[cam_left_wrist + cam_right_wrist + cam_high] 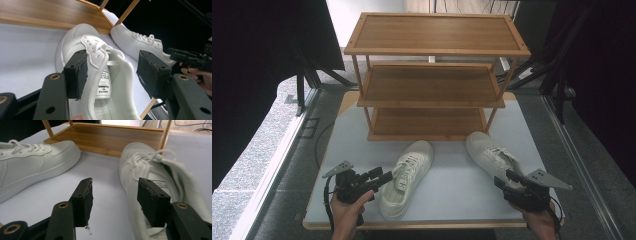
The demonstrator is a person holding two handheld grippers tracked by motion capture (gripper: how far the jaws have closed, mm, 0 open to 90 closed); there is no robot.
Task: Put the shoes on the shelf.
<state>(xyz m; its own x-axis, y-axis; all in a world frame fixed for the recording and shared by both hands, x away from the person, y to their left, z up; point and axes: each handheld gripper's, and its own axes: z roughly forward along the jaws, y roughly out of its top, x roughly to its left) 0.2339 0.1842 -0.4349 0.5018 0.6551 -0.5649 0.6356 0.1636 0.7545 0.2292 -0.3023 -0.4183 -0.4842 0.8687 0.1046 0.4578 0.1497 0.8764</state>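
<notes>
Two white lace-up sneakers lie on the white table (452, 200) in front of a wooden three-tier shoe rack (432, 85). My left gripper (384, 177) is at the heel end of the left sneaker (409, 170). Its jaws stand open (112, 72) astride that sneaker's tongue and collar (102, 82), and the left pad (78, 72) rests beside the tongue's edge. My right gripper (503, 179) is at the heel of the right sneaker (487, 150). It is open (115, 200), with one jaw over the shoe's opening and the sneaker's side wall (130, 192) between the pads.
The rack's lowest shelf (112, 137) lies just beyond the toes of both sneakers. The left sneaker (37, 162) sits apart from the right one, with bare tabletop between them. Dark stands and cables flank the table, and a stone floor (257, 150) lies at its left.
</notes>
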